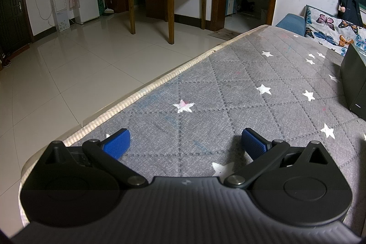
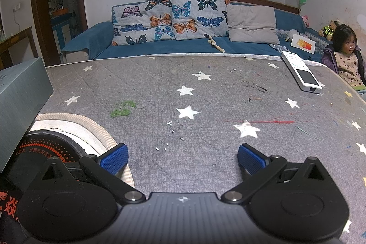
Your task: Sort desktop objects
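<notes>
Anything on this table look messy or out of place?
Yes. Small white crumbs lie scattered on the grey star cloth ahead of the right tongs, and red and green scribbles stain it.

in the right wrist view the bench [image 2: 205,93] fills the middle of the frame, with a remote [image 2: 301,72] lying on it at the upper right near the far edge, a box [image 2: 20,102] standing at the left edge, and a sofa [image 2: 183,45] behind it. in the left wrist view the box [image 1: 354,81] sits at the right edge of the frame on the bench [image 1: 228,88].
</notes>
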The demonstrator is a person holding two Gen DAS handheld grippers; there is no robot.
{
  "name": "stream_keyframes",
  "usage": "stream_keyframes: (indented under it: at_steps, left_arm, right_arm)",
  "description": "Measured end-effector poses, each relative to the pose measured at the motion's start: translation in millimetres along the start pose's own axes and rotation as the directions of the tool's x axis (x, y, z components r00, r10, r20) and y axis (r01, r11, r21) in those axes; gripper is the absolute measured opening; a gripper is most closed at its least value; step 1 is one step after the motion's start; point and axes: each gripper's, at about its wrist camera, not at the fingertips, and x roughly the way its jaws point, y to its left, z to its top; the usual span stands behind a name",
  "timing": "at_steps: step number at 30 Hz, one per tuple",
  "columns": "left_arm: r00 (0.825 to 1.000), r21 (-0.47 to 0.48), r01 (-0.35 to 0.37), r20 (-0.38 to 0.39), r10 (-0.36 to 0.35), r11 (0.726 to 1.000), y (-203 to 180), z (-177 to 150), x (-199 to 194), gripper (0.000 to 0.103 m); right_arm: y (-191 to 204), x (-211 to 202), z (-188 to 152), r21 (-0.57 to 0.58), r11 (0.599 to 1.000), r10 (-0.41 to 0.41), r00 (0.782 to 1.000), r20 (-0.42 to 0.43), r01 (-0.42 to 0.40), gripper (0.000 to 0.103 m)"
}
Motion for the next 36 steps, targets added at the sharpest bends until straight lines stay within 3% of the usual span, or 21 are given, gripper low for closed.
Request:
stream_keyframes:
  at_steps: [36]
  left_arm:
    - [1.0,0.001,0.0,-0.001,0.0,1.0,-1,1,1,0.103]
  right_arm:
    - [5,-19,-12,0.028,0.998,-0.049,0.999,-0.011,0.049,0.103]
